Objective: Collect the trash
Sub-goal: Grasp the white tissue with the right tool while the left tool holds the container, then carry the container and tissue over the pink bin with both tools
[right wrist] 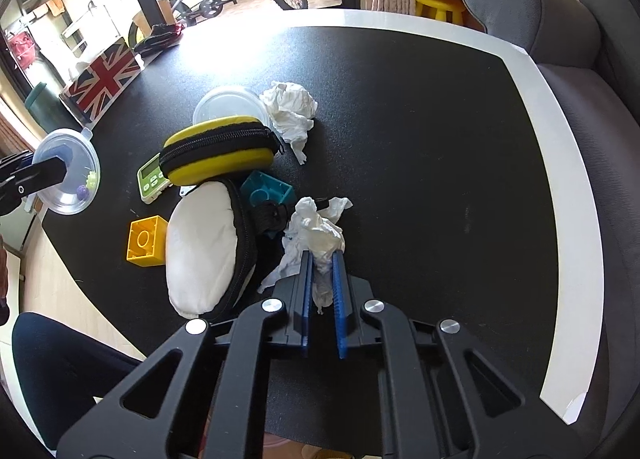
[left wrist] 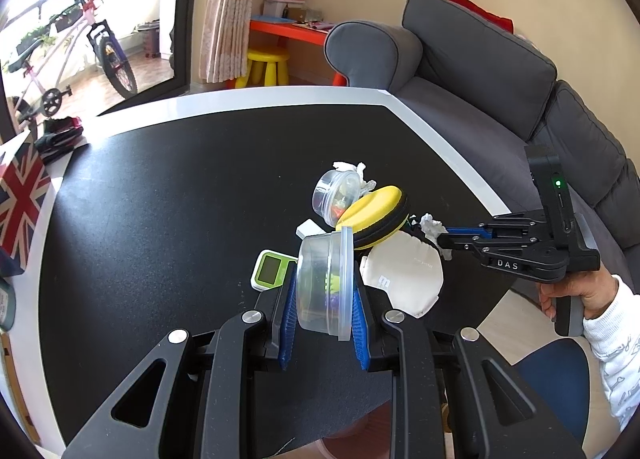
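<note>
Pinching a crumpled tissue (right wrist: 316, 235) on the black tabletop (right wrist: 420, 119) with my right hand-held gripper (right wrist: 321, 259), I am also clamping a clear tub (left wrist: 324, 283) in my left hand-held gripper (left wrist: 325, 291); lifting the tissue clear probably comes next.

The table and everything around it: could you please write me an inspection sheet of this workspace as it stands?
Surface: black table with white rim.
Job's things: one crumpled tissue pinched by the right gripper; a second tissue lies loose further back.
Clutter: yellow pouch, white pouch, green timer, yellow block, teal block, second tub.
Grippers: left gripper shut on a clear tub; right jaws shut on tissue.
Cables: nothing seen.
Surroundings: grey sofa, bicycle, yellow stool.
</note>
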